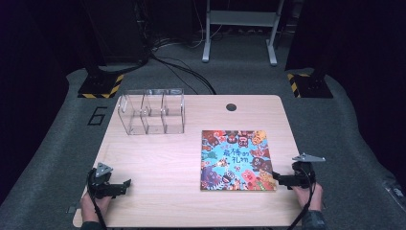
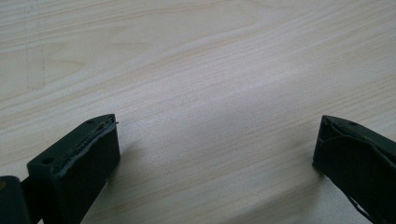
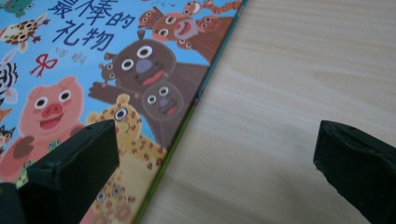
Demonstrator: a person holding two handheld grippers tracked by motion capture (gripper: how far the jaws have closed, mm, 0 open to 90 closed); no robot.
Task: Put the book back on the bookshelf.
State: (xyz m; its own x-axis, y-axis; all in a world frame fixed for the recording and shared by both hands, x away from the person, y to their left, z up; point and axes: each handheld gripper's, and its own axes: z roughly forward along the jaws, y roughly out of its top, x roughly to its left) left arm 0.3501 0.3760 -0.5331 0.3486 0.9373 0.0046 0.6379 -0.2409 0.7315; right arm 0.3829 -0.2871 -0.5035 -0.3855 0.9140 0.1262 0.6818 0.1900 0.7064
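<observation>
picture book, edge between right gripper fingers

A clear organizer stands on the table near its far left corner. A round hole lies right of the organizer. Cables cross the floor beyond it.

Flat picture book with blue cover patterned in multicoloured cartoon animals, pink pig and brown bears included; pale woodgrain table; clear plastic compartment box.
</observation>
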